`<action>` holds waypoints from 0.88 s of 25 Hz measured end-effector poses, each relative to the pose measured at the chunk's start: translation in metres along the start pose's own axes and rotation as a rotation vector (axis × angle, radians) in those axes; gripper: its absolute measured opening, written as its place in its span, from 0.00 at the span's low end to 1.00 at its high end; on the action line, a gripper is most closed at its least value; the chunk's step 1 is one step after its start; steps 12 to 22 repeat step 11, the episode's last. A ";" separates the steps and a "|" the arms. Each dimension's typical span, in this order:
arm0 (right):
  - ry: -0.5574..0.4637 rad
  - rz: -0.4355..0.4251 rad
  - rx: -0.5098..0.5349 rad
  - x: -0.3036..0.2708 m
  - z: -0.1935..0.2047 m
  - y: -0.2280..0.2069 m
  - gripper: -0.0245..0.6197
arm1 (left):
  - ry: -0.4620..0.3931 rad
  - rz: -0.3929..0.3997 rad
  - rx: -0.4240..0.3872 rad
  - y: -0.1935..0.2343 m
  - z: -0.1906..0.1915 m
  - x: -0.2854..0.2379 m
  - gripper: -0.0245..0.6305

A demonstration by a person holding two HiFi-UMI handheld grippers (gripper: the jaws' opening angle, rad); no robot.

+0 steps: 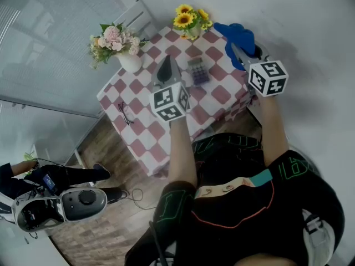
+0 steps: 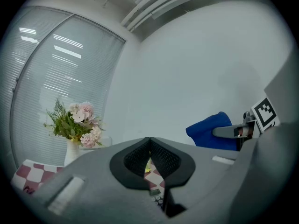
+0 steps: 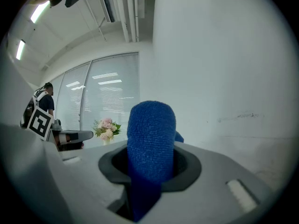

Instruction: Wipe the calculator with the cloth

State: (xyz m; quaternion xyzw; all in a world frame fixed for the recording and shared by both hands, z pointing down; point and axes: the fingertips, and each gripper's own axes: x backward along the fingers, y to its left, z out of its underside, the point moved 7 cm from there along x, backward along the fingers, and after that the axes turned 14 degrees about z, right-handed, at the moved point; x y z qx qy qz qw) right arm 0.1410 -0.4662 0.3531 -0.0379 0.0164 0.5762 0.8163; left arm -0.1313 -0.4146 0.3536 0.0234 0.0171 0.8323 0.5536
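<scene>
Head view: calculator (image 1: 198, 71) lies flat on the checkered desk (image 1: 145, 132), between the left tool (image 1: 166, 64), jaws closed on nothing just to its left, and the right tool (image 1: 238, 50), clamped on the blue cloth (image 1: 237, 35), near its right.

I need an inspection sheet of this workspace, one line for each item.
Surface: table under a checked tablecloth.
Job's things: calculator lies mid-table; blue cloth is held above the far edge.
Clutter: sunflower vase, pink flower vase, eyeglasses.
Grippers: left gripper shut, empty; right gripper shut on the blue cloth.
Cables: one cable on the wooden floor.
Surroundings: window blinds, white wall, another person.
</scene>
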 end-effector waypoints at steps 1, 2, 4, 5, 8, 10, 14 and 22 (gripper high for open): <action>-0.006 -0.004 0.003 -0.001 -0.001 0.000 0.22 | -0.004 0.000 -0.002 0.000 -0.001 -0.001 0.05; -0.012 -0.006 0.006 -0.002 -0.003 0.000 0.22 | -0.006 0.000 -0.006 0.001 -0.003 -0.001 0.05; -0.021 0.000 0.011 -0.004 -0.005 0.000 0.22 | -0.007 0.003 -0.011 0.002 -0.003 -0.003 0.05; -0.024 0.003 0.012 -0.006 -0.006 0.000 0.22 | -0.007 0.003 -0.011 0.004 -0.003 -0.004 0.05; -0.031 0.005 0.015 -0.011 -0.008 0.002 0.22 | -0.007 -0.003 -0.010 0.010 -0.003 -0.004 0.05; -0.034 0.003 0.019 -0.013 -0.008 0.004 0.22 | -0.003 -0.007 -0.008 0.013 -0.002 -0.005 0.05; -0.035 0.002 0.020 -0.014 -0.008 0.005 0.22 | -0.001 -0.010 -0.007 0.015 -0.001 -0.005 0.05; -0.035 0.002 0.020 -0.014 -0.008 0.005 0.22 | -0.001 -0.010 -0.007 0.015 -0.001 -0.005 0.05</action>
